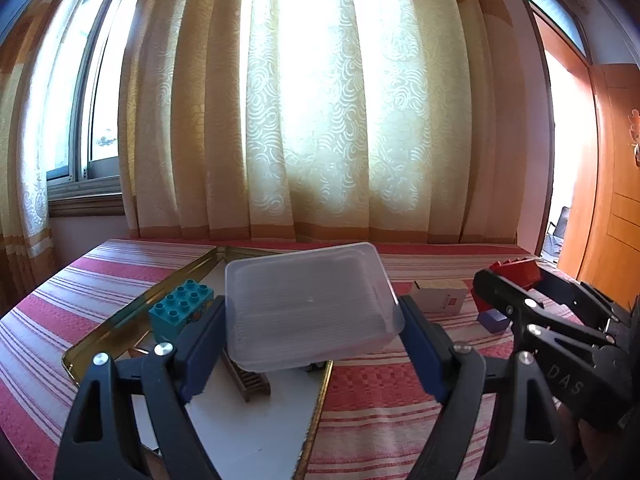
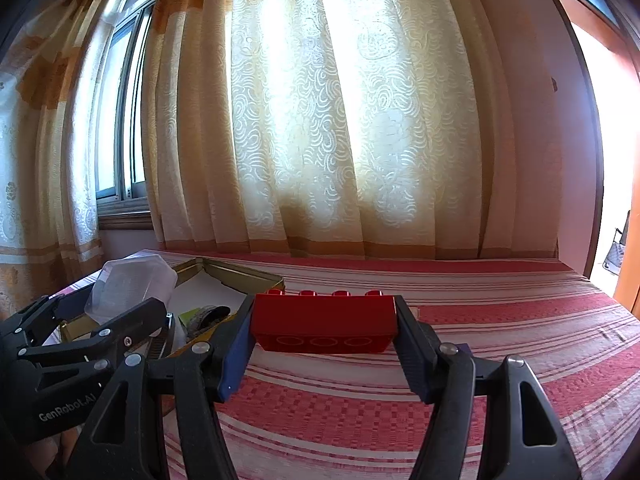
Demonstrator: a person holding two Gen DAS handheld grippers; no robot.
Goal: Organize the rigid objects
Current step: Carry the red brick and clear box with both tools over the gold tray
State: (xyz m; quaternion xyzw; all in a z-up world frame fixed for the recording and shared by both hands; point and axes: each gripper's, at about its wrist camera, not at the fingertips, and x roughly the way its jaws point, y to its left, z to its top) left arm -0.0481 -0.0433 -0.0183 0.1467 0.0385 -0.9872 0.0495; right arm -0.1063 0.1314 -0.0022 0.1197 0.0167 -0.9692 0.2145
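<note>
Both grippers held up side by side, each clamped on something.

The left gripper (image 1: 312,320) pinches a clear plastic box (image 1: 308,304) by its two sides; the right gripper (image 2: 324,320) squeezes a red toy brick (image 2: 324,322) by its ends. Both point slightly downward.

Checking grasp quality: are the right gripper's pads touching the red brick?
Touching. The right wrist view shows the red brick clamped endwise in the right gripper, no gap visible at either end.

sunlit patterned curtains (image 1: 328,120) behind a red-striped table (image 2: 480,360).
</note>
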